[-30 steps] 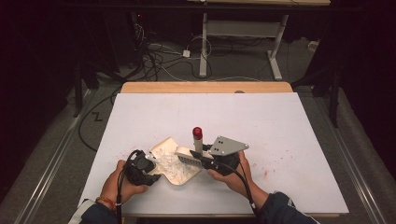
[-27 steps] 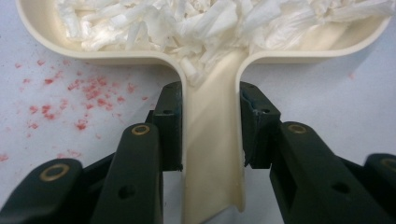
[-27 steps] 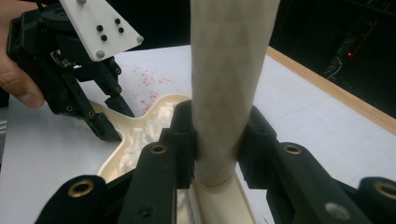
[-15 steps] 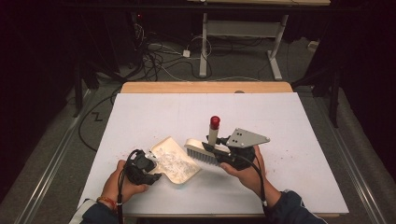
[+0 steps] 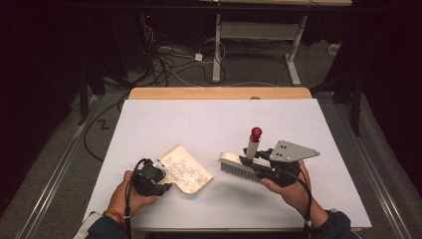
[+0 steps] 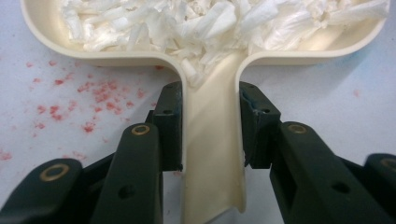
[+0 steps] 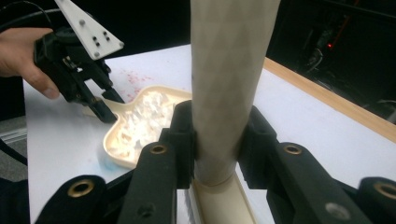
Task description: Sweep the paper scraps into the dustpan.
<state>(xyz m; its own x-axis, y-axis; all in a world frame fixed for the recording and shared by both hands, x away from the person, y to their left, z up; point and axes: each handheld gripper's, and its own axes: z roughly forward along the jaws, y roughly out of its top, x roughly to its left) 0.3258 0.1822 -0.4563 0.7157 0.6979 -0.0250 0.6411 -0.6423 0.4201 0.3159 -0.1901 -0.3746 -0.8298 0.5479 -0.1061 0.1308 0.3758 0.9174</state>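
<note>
Below, on a white table [image 5: 209, 124], the left gripper [image 6: 210, 126] clamps the handle of a cream dustpan [image 5: 185, 169] full of white shreds [image 6: 224, 21]; just right, the right gripper [image 7: 217, 140] grips a brush [image 5: 240, 164] by its upright handle.

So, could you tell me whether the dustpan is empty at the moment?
No, the left gripper view shows the dustpan holding a pile of white paper shreds.
</note>
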